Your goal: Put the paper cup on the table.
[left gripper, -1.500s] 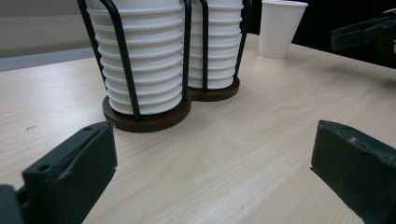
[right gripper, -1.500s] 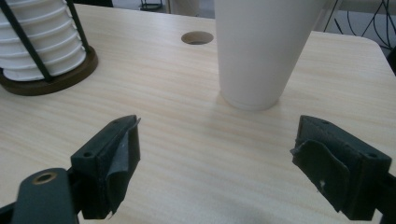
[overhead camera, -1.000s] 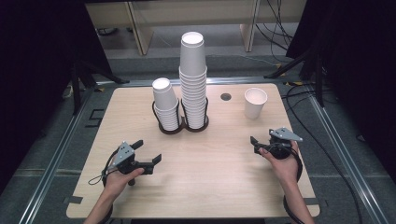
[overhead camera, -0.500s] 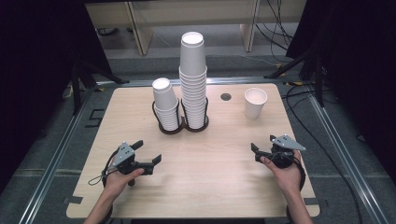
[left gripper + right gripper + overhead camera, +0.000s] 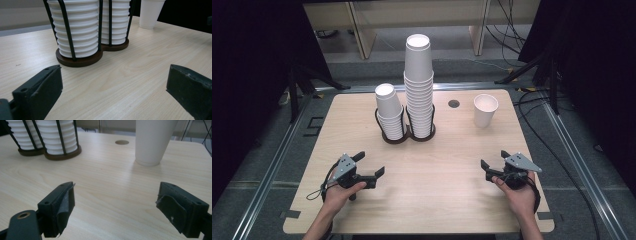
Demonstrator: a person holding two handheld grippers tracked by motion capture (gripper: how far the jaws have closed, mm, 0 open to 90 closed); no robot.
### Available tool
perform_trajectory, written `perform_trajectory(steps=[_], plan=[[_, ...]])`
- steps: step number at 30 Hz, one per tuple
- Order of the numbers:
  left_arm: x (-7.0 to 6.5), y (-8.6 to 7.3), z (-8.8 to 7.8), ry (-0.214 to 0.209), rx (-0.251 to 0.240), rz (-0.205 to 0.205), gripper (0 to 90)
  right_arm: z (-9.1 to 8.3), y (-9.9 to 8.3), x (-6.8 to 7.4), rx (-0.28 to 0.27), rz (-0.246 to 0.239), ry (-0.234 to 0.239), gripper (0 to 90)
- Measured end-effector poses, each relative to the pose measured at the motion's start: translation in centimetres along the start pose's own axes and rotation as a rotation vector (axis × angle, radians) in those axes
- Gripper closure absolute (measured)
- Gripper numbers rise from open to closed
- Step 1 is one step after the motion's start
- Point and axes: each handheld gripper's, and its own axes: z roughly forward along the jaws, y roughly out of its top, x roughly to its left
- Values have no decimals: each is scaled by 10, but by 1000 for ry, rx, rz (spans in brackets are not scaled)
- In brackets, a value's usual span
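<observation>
Both tongs, left (image 5: 371, 165) and right (image 5: 493, 160), gape empty; that paper cup (image 5: 485, 110) looks light and crushable, so pinch its wall gently.

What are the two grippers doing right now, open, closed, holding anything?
Left gripper: open, holding nothing, low over the table.
Right gripper: open, holding nothing, facing the lone paper cup.

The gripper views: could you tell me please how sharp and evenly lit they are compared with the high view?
Left gripper view: cup stacks sharp, fingers slightly soft. Right gripper view: lone cup bright, nearly washed out, casting a faint shadow on the table. High view: table evenly lit, dark surroundings, slightly soft overall.
</observation>
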Motion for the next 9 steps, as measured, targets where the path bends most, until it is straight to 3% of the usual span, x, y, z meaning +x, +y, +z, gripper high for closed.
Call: perform_trajectory(steps=[4,6,7,9], plan=[[-1,-1,-1,1,1,-4,1,-2,1,-1,-22,-20,-7,153],[0,-1,1,-16,-30,5,1,-4,1,0,-20,-12,-16,153],[-1,0,-1,1,-4,-2,1,-4,1,-1,-17,-15,-16,153],[-1,-1,-1,3,-4,-7,1,-3,0,-2,-44,-10,-31,153]])
